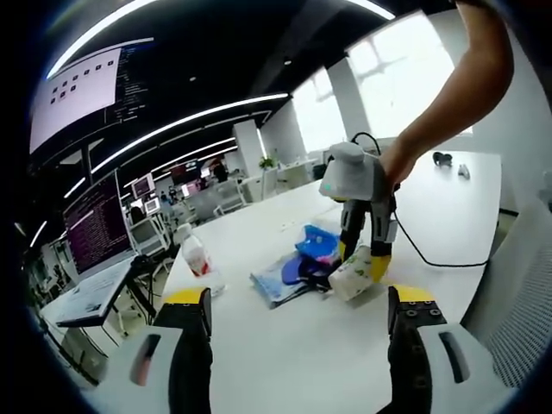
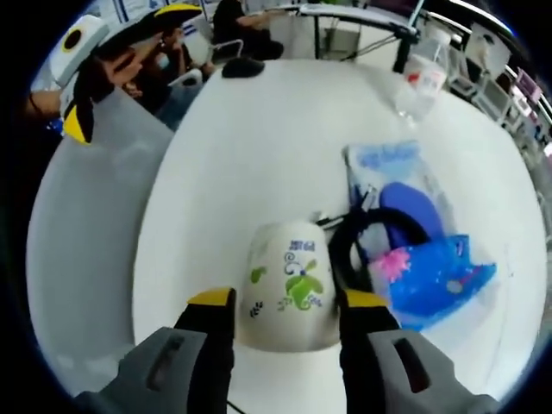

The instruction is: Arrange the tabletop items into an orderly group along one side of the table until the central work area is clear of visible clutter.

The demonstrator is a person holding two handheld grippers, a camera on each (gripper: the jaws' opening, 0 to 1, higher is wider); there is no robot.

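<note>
The right hand-held gripper (image 2: 285,310) gripped a white tissue pack (image 2: 289,285) printed with green leaves on the white surface (image 2: 259,147), a black cable (image 2: 354,237) and blue plastic packets (image 2: 431,276) just beside its right jaw, while the left hand-held gripper (image 1: 297,315) hovered open, well apart.

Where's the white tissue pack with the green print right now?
In the right gripper view, the white tissue pack sits on the table between the right gripper jaws, beside the black cable and blue packets.
</note>
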